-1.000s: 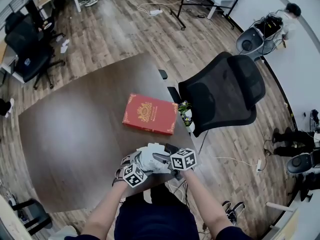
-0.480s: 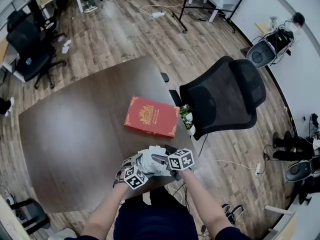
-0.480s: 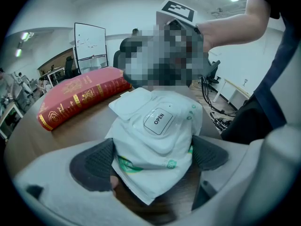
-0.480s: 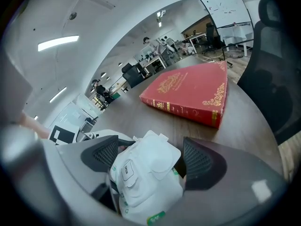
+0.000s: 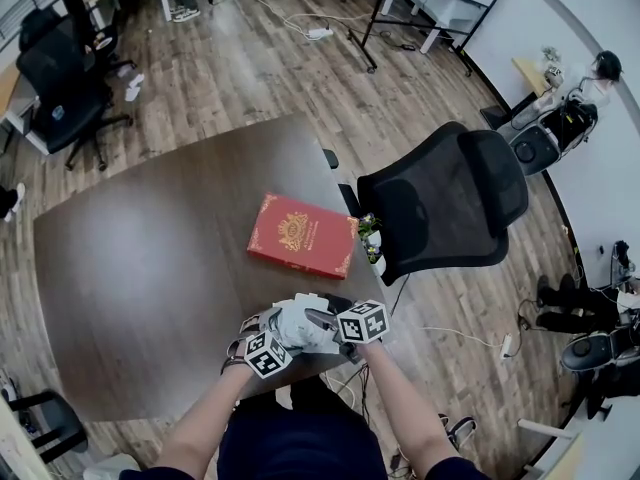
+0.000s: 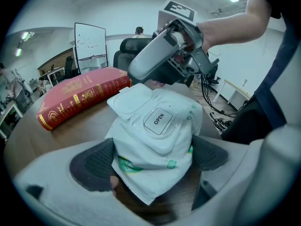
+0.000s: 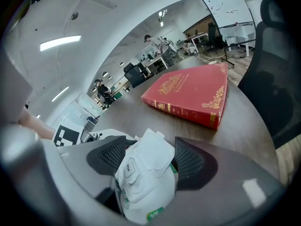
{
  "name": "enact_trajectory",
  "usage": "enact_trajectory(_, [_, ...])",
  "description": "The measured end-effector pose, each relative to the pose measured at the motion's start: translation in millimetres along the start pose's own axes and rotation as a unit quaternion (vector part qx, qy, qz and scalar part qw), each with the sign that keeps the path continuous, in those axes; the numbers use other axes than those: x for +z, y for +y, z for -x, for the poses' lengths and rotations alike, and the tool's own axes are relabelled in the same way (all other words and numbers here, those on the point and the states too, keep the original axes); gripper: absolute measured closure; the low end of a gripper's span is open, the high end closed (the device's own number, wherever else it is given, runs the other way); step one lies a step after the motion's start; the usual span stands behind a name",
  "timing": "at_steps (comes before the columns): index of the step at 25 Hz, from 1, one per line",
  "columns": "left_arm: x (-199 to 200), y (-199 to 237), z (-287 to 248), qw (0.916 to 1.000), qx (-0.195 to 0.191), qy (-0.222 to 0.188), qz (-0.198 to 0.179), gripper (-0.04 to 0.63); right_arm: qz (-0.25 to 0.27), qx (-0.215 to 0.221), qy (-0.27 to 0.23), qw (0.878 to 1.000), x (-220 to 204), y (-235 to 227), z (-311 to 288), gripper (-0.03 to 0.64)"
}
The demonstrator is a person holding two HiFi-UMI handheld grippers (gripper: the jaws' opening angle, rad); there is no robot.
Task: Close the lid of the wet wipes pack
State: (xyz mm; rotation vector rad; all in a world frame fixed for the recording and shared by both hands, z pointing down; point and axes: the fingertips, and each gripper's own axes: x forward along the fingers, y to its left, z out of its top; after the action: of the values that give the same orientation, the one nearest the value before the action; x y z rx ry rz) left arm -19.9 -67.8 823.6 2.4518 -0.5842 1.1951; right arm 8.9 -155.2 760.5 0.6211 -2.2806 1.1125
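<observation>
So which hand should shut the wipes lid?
Right. The left gripper is clamped on the wet wipes pack, steadying it. The right gripper, its jaws just closing onto the pack, sits right at the raised lid.

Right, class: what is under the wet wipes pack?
Dark wooden table shows around the wet wipes pack. The tabletop right beneath it is covered by the pack itself, so it cannot be checked.

Word "OPEN", black capitals, on rounded label [image 6: 158, 119] atop white wet wipes pack [image 6: 153, 149]. Small green logos on pack's front edge unreadable. Gold lettering and crest on red book [image 6: 80, 94] too small to read.
</observation>
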Motion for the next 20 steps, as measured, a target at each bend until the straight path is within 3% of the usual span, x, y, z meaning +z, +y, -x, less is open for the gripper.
enact_trajectory(4, [0, 1, -2, 1.0, 0.0, 0.0, 0.0, 0.075, 0.018, 0.0, 0.003, 1.0, 1, 6, 8, 0.3])
enact_trajectory(8, [-1, 0, -1, 1.0, 0.0, -0.002, 0.0, 0.075, 0.045, -0.029, 0.005, 0.999, -2, 6, 18, 0.432])
enact_trajectory(14, [0, 0, 1, 1.0, 0.001, -0.004, -0.002, 0.075, 0.046, -0.038, 0.007, 0.998, -10, 12, 26, 0.525])
enact_trajectory(20, [0, 0, -1, 1.0, 0.0, -0.004, -0.002, 0.075, 0.07, -0.052, 0.008, 0.996, -17, 18, 30, 0.537])
